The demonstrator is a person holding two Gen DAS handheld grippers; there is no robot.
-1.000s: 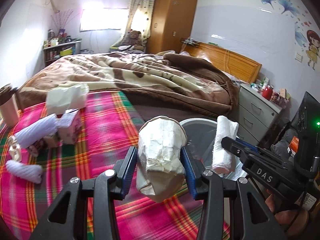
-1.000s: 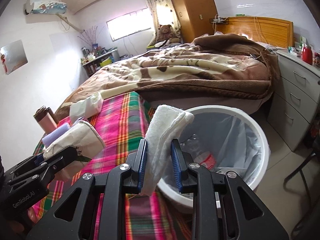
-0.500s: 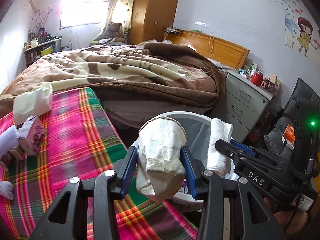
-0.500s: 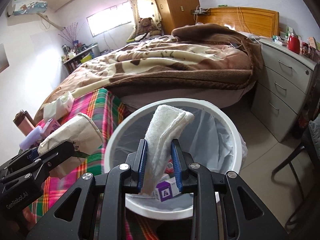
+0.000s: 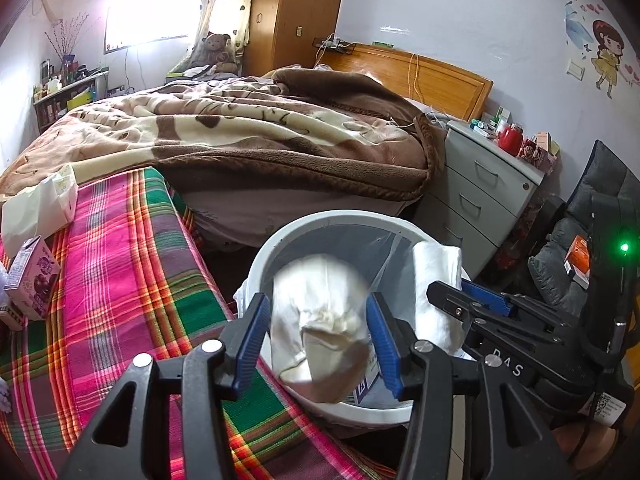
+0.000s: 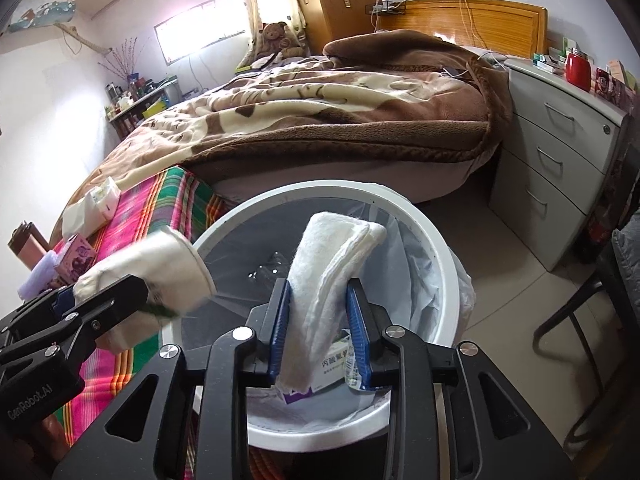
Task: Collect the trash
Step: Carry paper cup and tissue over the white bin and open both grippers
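Left gripper (image 5: 318, 336): jaws opening above the white bin (image 5: 280, 240); the crumpled paper cup (image 5: 320, 320) sits between the blue pads, blurred, and seems to be slipping free.
Right gripper (image 6: 318, 320): jaws also opening over the bin; the folded white tissue wad (image 6: 328, 272) stands loosely between them, leaning on the left pad.
Change: a second ago both grippers clamped their trash beside the plaid bedcover (image 5: 120, 280); now both hang over the bin mouth, letting go.
Bin contents: a medicine box (image 6: 332, 368) lies inside.
Meaning: both pieces should fall in.
Left behind: a purple carton (image 5: 34, 276) waits on the bedcover, beside the bin.
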